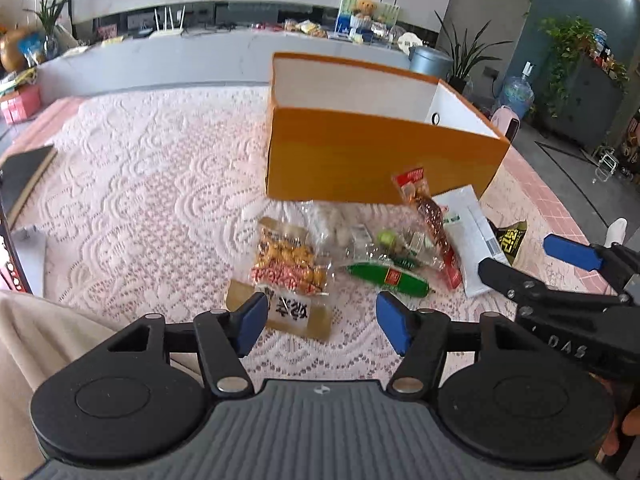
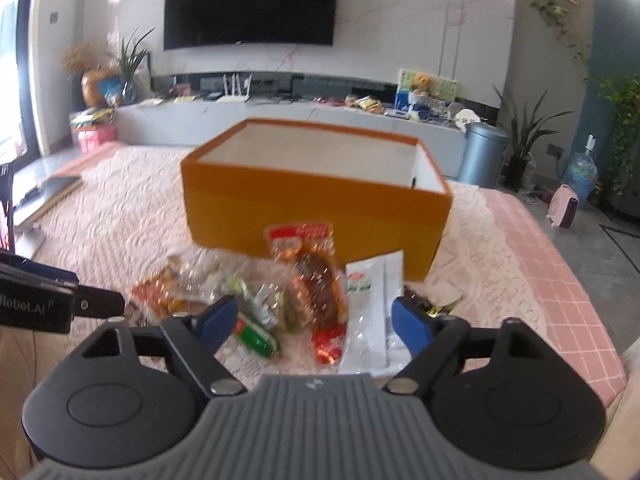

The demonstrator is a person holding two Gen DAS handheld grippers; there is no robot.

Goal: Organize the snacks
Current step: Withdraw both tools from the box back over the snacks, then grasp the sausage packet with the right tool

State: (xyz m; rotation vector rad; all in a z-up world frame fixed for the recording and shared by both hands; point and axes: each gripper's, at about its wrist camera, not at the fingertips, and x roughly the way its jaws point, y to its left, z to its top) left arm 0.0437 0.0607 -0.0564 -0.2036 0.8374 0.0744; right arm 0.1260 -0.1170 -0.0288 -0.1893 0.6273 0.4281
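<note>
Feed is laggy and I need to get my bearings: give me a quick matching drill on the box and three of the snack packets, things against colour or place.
Things:
1. box
2. sausage packet
3. white packet
4. nut packet

Descriptions:
A. green with a red label
B. orange outside, white inside, open top
C. leftmost in the pile, in the left wrist view
D. long, lying right of the red packet

Pairs: 1-B, 2-A, 3-D, 4-C

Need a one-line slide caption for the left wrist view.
Open left tongs hover over snack packets piled before an empty orange box on a lace tablecloth.
</note>
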